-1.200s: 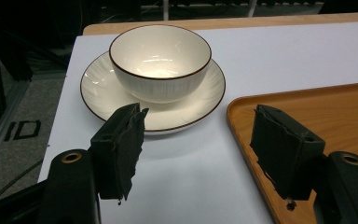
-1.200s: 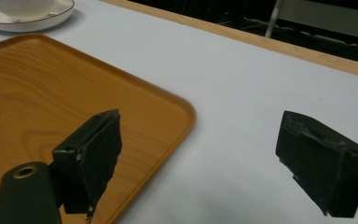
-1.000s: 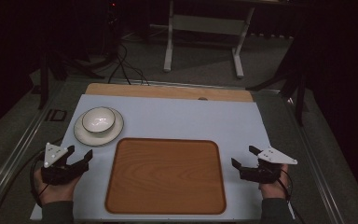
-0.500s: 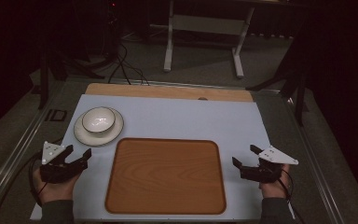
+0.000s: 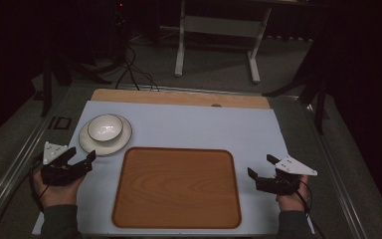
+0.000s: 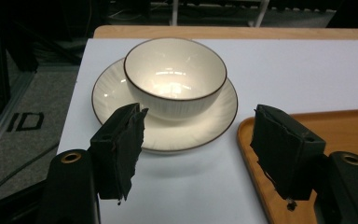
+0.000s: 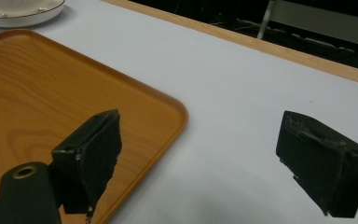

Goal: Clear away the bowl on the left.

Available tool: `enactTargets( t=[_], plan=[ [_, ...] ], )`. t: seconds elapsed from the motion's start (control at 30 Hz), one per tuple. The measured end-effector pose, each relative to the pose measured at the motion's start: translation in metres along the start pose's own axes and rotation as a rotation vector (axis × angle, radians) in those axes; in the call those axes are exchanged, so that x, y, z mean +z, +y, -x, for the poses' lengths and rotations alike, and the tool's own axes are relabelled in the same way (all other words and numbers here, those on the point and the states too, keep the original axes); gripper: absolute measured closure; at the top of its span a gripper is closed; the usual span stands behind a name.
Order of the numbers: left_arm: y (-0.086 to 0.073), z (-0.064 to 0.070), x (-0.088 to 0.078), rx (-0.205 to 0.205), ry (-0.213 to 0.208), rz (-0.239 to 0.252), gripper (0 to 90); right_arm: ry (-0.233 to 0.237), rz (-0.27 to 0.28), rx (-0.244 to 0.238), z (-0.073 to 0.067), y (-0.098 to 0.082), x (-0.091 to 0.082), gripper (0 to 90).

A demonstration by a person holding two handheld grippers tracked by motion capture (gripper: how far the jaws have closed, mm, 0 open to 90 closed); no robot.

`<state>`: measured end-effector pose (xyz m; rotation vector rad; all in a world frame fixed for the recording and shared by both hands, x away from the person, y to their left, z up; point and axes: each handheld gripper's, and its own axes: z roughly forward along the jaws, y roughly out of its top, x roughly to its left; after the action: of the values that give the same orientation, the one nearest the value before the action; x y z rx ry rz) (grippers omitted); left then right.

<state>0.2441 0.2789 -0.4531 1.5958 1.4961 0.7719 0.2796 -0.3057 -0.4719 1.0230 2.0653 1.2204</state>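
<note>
A cream bowl (image 5: 105,126) with a dark rim sits in a matching saucer (image 5: 87,142) at the left of the white table top (image 5: 189,127). An empty wooden tray (image 5: 176,186) lies in the middle. My left gripper (image 5: 82,154) is open just in front of the saucer; in the left gripper view the bowl (image 6: 175,74) and saucer (image 6: 107,93) lie straight ahead of my left gripper (image 6: 198,116), not touched. My right gripper (image 5: 260,166) is open just right of the tray, and in the right gripper view my right gripper (image 7: 200,123) holds nothing, with the tray corner (image 7: 51,84) by its left jaw.
A wooden strip (image 5: 179,97) runs along the table's far edge. Beyond it stand a white-legged bench (image 5: 216,25) and cables (image 5: 134,69) on the dark floor. Metal rails (image 5: 10,169) flank the table on both sides.
My left gripper has edged a little forward towards the saucer. The right gripper has stayed in place.
</note>
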Motion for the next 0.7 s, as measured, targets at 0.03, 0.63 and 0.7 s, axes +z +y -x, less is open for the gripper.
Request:
enactTargets(
  t=[0.03, 0.63, 0.7],
  plan=[
    [0.001, 0.000, 0.001, -0.001, -0.001, 0.001, 34.5, 0.000, 0.000, -0.001, 0.000, 0.000, 0.000, 13.7],
    [0.025, -0.007, 0.014, 0.002, 0.005, 0.020, 34.5, -0.005, 0.007, 0.001, 0.001, 0.001, 0.000, 13.7],
    [0.028, -0.009, 0.015, 0.003, 0.007, 0.023, 34.4, -0.009, 0.010, 0.004, 0.001, 0.001, -0.001, 13.7]
  ],
)
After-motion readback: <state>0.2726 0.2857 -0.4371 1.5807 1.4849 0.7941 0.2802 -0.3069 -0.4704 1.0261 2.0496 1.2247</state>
